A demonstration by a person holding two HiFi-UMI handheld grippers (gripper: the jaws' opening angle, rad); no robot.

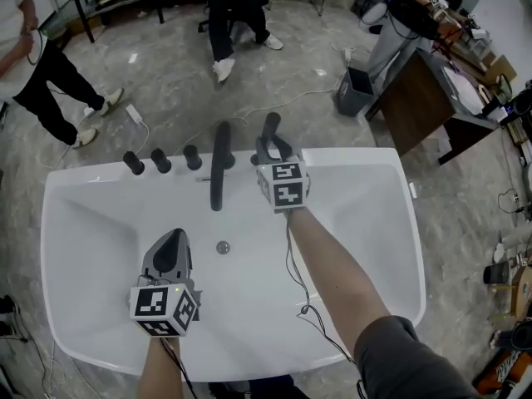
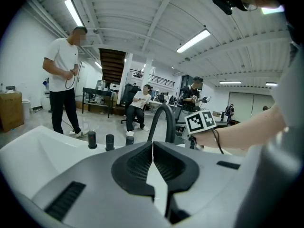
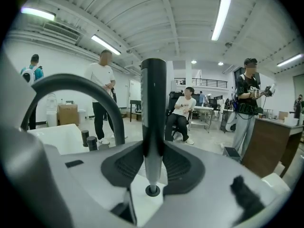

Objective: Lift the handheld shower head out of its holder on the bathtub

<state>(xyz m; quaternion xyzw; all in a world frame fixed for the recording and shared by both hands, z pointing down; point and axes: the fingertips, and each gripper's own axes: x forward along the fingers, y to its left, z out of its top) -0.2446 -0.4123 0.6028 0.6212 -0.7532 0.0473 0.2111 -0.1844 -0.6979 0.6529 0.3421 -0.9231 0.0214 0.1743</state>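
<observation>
The black, stick-shaped handheld shower head (image 1: 270,127) stands upright at the back rim of the white bathtub (image 1: 366,223). My right gripper (image 1: 273,150) is shut on it. In the right gripper view both pads press on its stem (image 3: 153,103), whose grey lower end runs down to the round black holder (image 3: 152,190) on the rim. My left gripper (image 1: 173,243) hovers over the tub's basin, shut with nothing in it. In the left gripper view its jaws (image 2: 152,158) meet along a thin seam.
A curved black faucet (image 1: 220,169) rises just left of the shower head, with three black knobs (image 1: 160,160) further left. A drain (image 1: 223,247) sits mid-tub. Behind the tub are several people, a grey bin (image 1: 355,91), a dark table (image 1: 420,98) and floor cables.
</observation>
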